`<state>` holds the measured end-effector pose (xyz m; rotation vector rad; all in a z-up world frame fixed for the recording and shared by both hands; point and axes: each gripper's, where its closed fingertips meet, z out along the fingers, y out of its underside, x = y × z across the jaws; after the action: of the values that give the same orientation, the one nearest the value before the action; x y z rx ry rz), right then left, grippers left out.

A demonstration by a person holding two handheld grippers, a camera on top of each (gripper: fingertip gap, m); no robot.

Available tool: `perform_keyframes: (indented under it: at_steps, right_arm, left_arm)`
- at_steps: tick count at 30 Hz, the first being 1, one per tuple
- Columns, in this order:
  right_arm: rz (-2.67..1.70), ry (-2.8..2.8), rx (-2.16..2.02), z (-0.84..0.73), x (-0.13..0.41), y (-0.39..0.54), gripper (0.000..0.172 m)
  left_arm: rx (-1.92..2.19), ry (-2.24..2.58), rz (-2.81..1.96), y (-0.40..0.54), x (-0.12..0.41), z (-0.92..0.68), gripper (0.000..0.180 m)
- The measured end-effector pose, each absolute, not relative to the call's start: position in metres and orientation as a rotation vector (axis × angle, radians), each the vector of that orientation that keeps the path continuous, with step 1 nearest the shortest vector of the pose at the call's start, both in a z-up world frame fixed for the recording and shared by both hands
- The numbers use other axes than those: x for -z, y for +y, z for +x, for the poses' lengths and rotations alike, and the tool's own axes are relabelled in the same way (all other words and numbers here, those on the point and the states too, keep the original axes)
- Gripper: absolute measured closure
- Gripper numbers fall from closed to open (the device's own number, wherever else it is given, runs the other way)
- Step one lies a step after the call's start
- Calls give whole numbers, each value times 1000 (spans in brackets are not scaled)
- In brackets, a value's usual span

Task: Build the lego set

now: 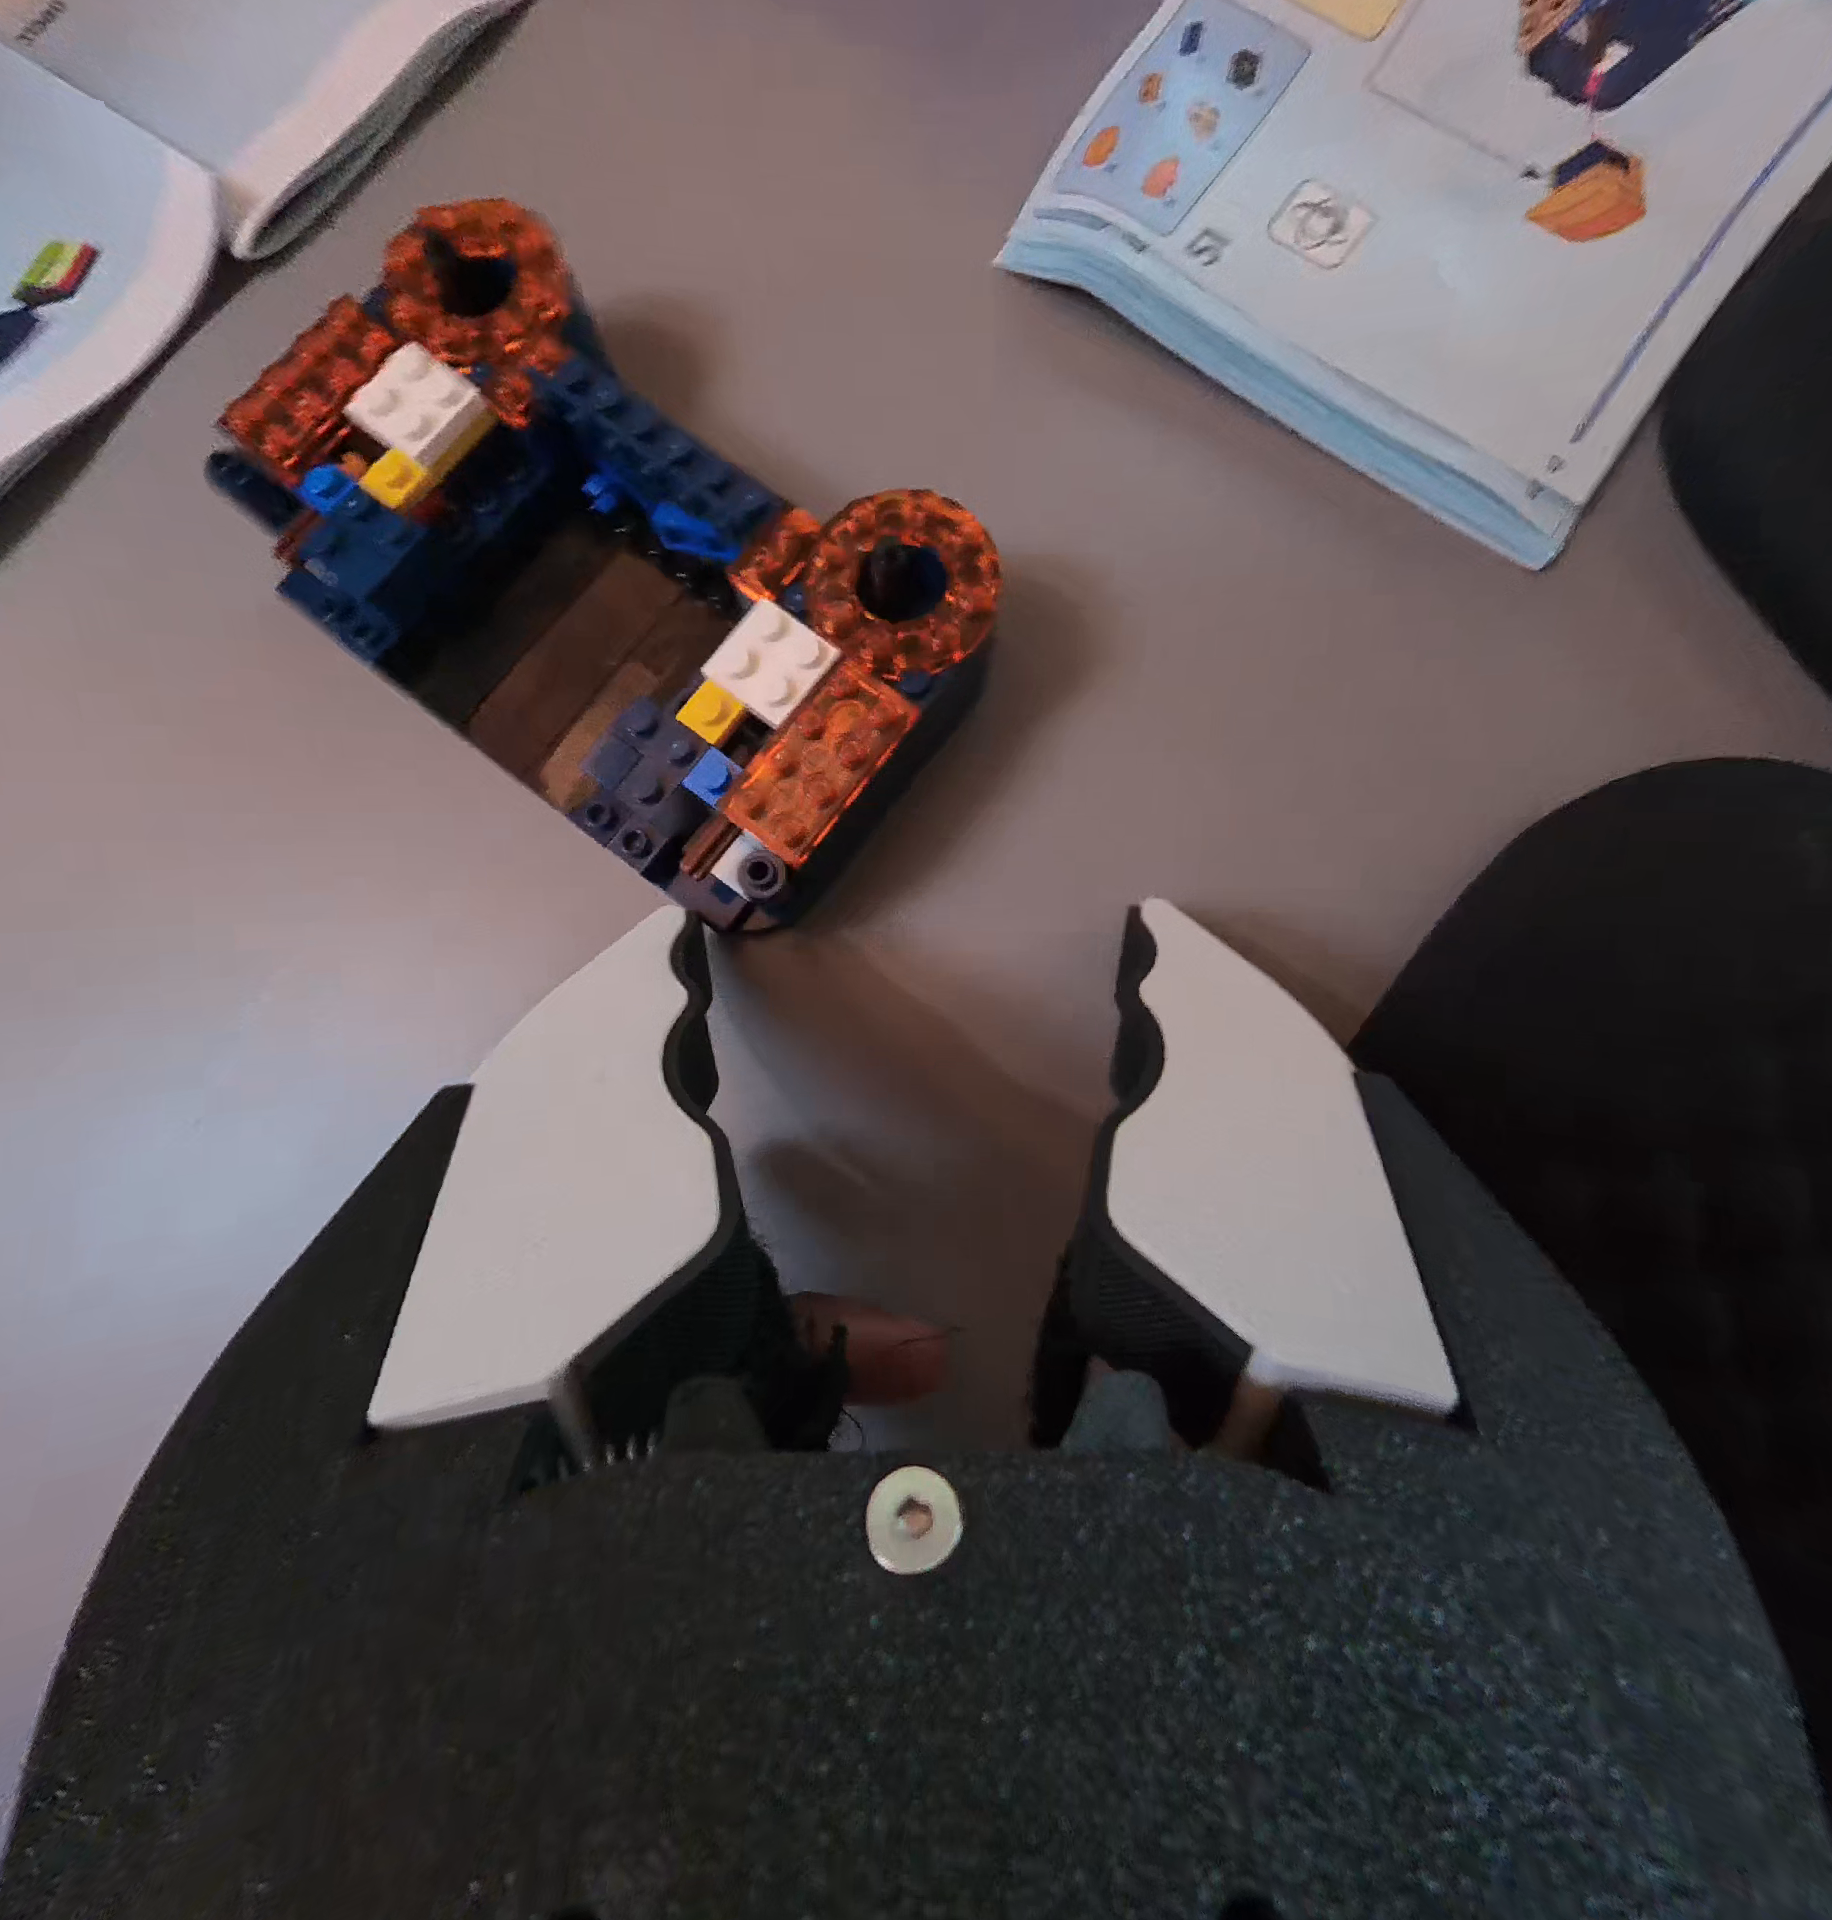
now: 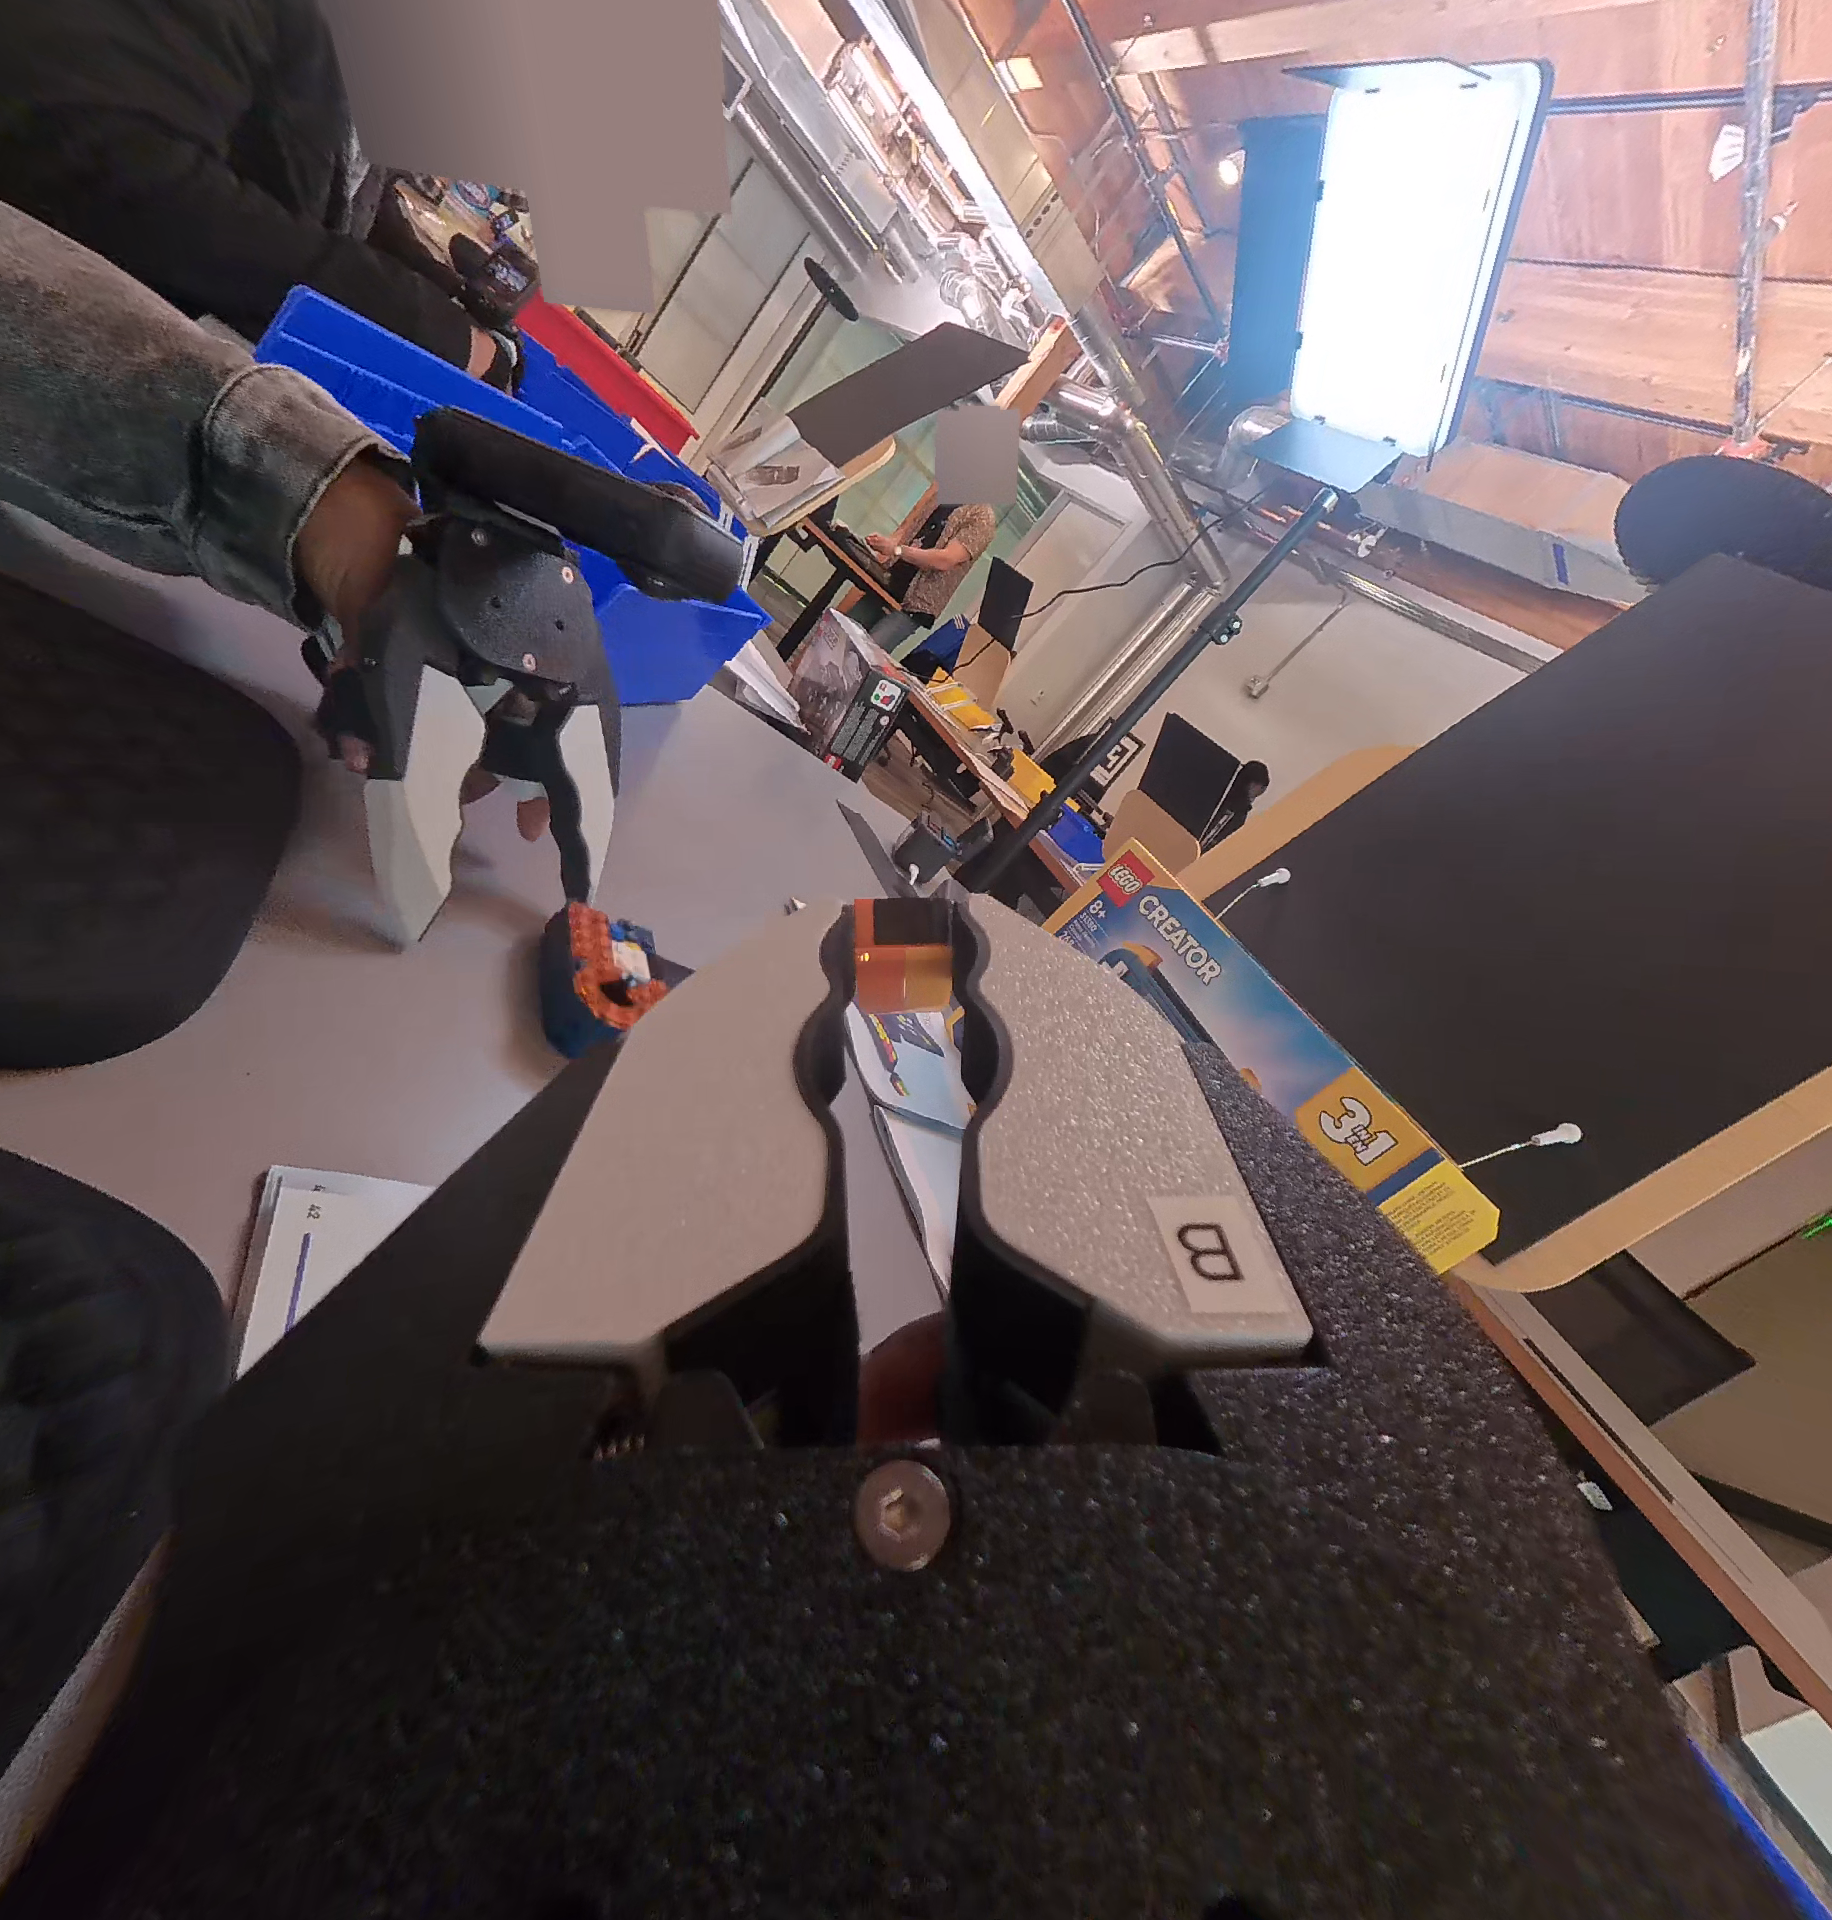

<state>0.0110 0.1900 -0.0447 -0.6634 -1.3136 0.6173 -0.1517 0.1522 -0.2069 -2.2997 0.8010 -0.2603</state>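
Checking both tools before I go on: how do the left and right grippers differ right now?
The left gripper is open and bare, its tips just short of the brick model; the right gripper is shut on a small orange piece, raised off the table. Both have grey fingers.

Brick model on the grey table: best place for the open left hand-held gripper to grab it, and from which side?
Probably the near narrow end of the brick model, coming from the side of the left hand-held gripper. That end points at the open jaws and looks narrower than their gap; the orange rings bulge wider farther back.
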Motion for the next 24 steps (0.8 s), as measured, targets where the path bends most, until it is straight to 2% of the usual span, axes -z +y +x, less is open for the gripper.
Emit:
perform_keyframes:
  at_steps: [3,4,8,12,14,16,20,24]
  right_arm:
    - [-663,-1314,-615,11,44,190,155]
    - [-664,-1314,-612,11,44,191,155]
    - [-668,-1295,-615,14,41,193,155]
    - [-669,-1293,-624,14,40,193,155]
    - [-670,-1301,-620,13,41,192,155]
    - [-672,-1303,-617,13,42,193,155]
    - [-678,-1273,-616,20,36,198,155]
    - [-687,-1163,-668,37,18,208,155]
  left_arm:
    - [532,951,-2205,135,199,-106,118]
    - [547,983,-2204,133,197,-100,116]
    - [226,1151,-2155,158,187,-122,113]
    - [-25,1473,-1913,195,161,-140,97]
    - [-84,1657,-1879,211,163,-150,88]
    - [-36,1773,-1883,223,167,-151,86]
    - [168,1946,-1836,227,176,-129,91]
    - [172,2168,-1909,218,197,-129,92]
